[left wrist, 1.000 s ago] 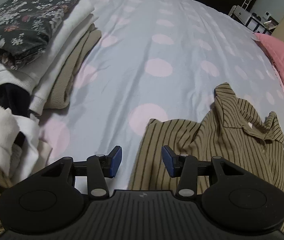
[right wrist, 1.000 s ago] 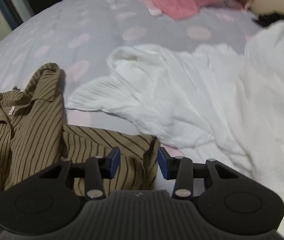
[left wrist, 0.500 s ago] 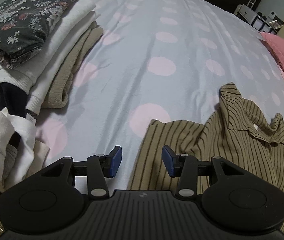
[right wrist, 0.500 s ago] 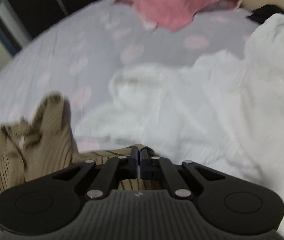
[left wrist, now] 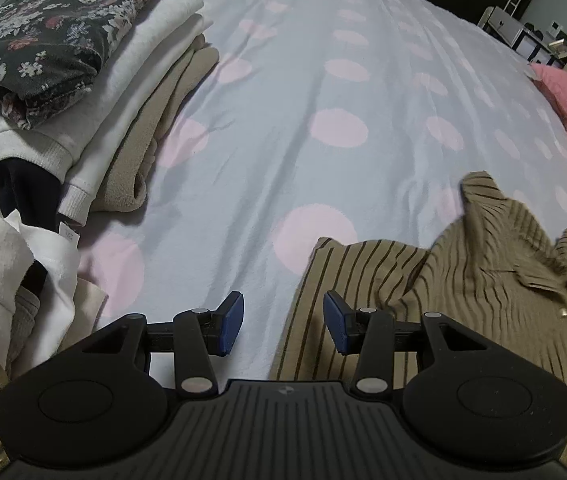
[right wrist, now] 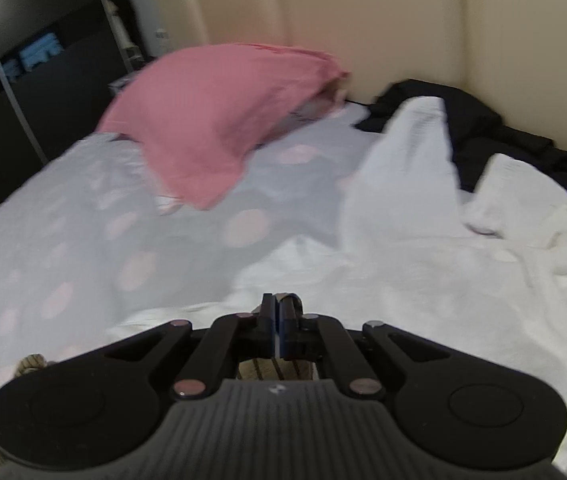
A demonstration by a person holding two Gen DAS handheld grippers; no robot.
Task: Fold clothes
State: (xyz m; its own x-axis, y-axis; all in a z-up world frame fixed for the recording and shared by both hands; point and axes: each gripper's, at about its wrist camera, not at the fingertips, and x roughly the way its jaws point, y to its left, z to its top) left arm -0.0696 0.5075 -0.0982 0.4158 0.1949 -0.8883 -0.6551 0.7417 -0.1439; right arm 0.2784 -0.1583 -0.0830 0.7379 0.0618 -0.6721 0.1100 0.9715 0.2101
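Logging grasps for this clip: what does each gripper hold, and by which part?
Right gripper pinches the striped shirt at an edge; which edge is hidden. Left gripper is open, holding nothing.

The right gripper (right wrist: pixel 276 320) sat at six o'clock with its jaws pressed together on a fold of the brown striped shirt (right wrist: pixel 273 369), whose stripes showed in the gap just below the fingers. More of that shirt peeked out at eight o'clock. A rumpled white garment (right wrist: pixel 423 264) spread from the centre toward three and four o'clock, one part standing up in a peak toward one o'clock. The grey bedsheet (right wrist: pixel 63 240) with pale pink dots filled nine o'clock. A pink pillow (right wrist: pixel 219 120) lay at eleven o'clock, dark clothing (right wrist: pixel 483 128) at two o'clock against a cream headboard (right wrist: pixel 363 12). The whole view was motion-blurred.
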